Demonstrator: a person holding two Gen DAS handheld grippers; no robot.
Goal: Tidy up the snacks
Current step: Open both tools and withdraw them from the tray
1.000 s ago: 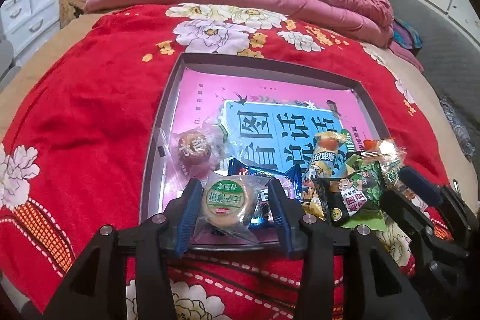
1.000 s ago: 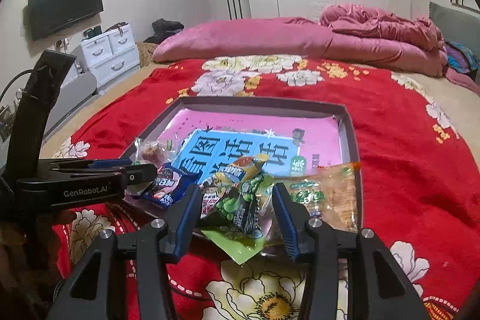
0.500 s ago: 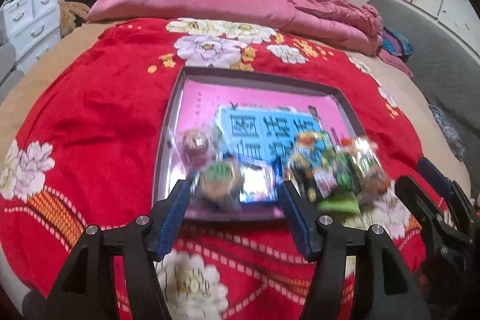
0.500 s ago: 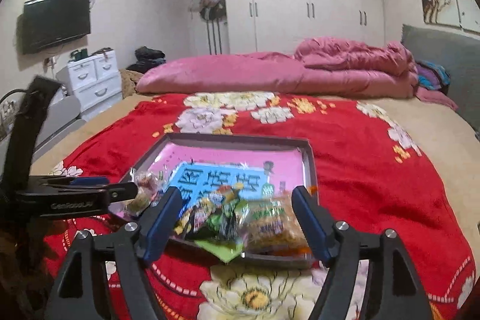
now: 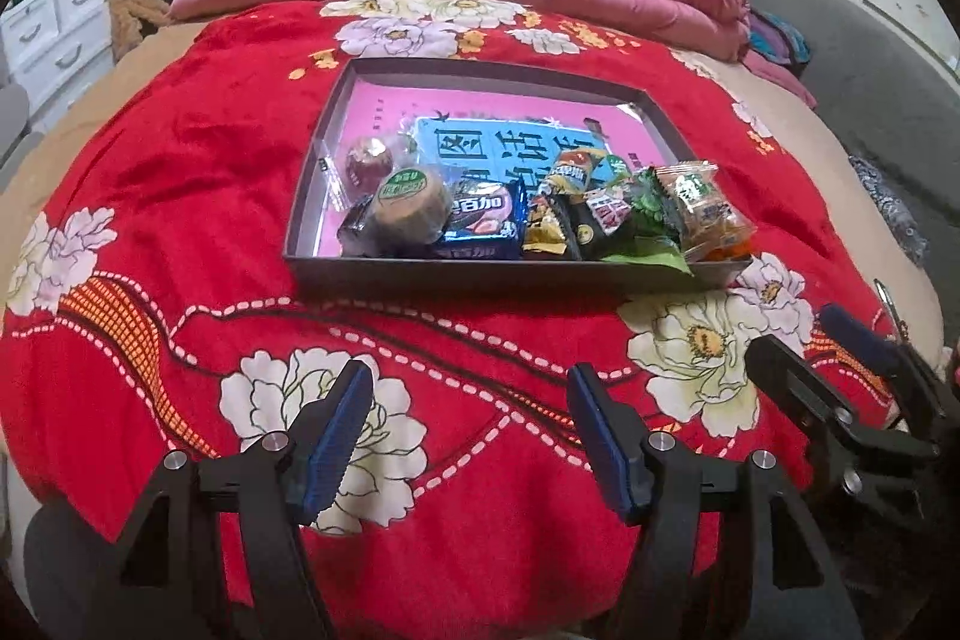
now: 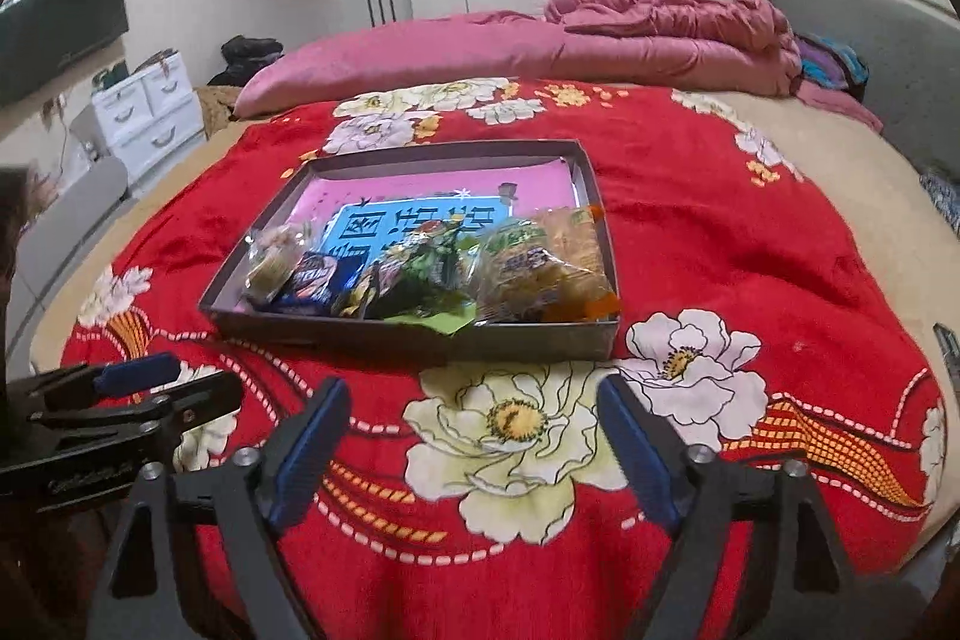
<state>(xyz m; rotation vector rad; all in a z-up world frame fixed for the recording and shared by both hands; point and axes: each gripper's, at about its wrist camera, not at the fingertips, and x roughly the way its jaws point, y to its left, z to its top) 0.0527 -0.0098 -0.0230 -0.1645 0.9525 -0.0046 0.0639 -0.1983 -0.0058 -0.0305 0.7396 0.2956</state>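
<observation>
A dark grey tray (image 5: 480, 274) with a pink and blue lining lies on the red blanket. Along its near side sits a row of snacks: a round green-labelled cake (image 5: 411, 208), a blue packet (image 5: 480, 220), green packets (image 5: 648, 214) and an orange-tinted packet (image 5: 702, 208). In the right wrist view the same tray (image 6: 420, 334) and snack row (image 6: 420, 274) show. My left gripper (image 5: 467, 388) hovers over the blanket short of the tray, its jaws opening with nothing between them. My right gripper (image 6: 474, 394) is likewise back from the tray, jaws opening and empty.
The red floral blanket (image 5: 180, 220) covers the bed. A pink quilt (image 6: 660, 22) and pillow (image 6: 390, 46) lie at the far end. White drawers (image 6: 150, 112) and a wall TV (image 6: 60, 22) stand on the left, a grey headboard (image 6: 900, 58) on the right.
Both grippers let go of the snacks they held over the tray's near side, spread their jaws and drew back over the blanket. The snacks now rest in the tray.
</observation>
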